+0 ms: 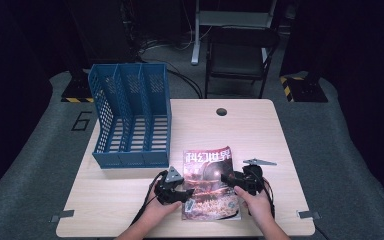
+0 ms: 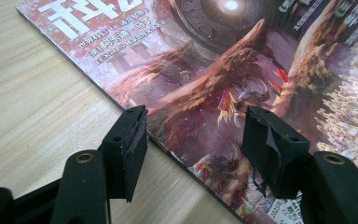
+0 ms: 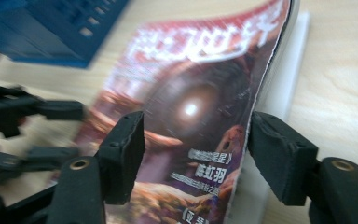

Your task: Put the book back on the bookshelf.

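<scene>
My left hand-held gripper (image 1: pixel 186 192) rests at the magazine's (image 1: pixel 209 182) left edge, about 9 o'clock from the cover's middle in the high view. Its jaws stand apart: in the left gripper view one jaw is over bare tabletop (image 2: pixel 32 107) beside the spine, the other over the cover art, and neither pad presses on the magazine (image 2: pixel 223 84). So it is open, straddling the edge.

My right hand-held gripper (image 1: pixel 228 179) sits at the magazine's right side, at roughly 3 o'clock from the cover's middle. In the right gripper view the cover (image 3: pixel 200 107) is lifted and bowed, with the white pages (image 3: pixel 284 84) lying flat below it at the right. The cover's free edge runs up between my two jaws, close to the right-hand one. That picture is blurred, so I cannot be sure, but the pads seem not to pinch it; I read this hand-held gripper as open with the cover edge between the jaws.

The magazine lies on the tabletop near its front edge, a little right of centre, title end pointing to 12 o'clock. The blue rack (image 1: pixel 131 117), with three slots, stands at about 10 o'clock from the magazine, near it but not touching. In the right gripper view the rack (image 3: pixel 46 28) shows at the upper left, and my left hand-held gripper (image 3: pixel 32 112) is a dark blur at the left.
</scene>
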A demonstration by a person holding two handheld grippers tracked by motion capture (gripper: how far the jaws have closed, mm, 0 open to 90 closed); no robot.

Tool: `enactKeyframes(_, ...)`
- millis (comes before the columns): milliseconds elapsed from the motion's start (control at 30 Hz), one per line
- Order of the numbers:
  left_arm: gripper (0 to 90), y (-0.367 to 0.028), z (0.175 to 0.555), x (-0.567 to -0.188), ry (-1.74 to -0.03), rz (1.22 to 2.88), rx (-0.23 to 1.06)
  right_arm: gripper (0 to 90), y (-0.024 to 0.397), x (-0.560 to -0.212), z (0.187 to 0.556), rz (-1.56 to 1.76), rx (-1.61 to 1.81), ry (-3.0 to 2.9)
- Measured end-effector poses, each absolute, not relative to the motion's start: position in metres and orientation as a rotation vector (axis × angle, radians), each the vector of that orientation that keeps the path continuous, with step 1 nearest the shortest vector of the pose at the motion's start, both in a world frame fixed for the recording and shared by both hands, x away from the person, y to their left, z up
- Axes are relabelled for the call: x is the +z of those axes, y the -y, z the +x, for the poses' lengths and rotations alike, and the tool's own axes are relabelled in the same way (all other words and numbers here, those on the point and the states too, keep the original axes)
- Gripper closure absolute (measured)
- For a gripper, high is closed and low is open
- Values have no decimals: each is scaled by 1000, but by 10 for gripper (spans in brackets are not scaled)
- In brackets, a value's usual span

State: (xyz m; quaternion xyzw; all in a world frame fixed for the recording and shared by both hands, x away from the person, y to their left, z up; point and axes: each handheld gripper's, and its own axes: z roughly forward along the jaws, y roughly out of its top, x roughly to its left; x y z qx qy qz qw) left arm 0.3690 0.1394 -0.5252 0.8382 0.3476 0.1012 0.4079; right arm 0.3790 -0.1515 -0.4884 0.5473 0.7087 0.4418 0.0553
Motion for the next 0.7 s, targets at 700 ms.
enactKeyframes(700, 401, -142, 367, -528, -864, 2097, 264, 383, 152, -511, 400, 1769, 1323, -2254)
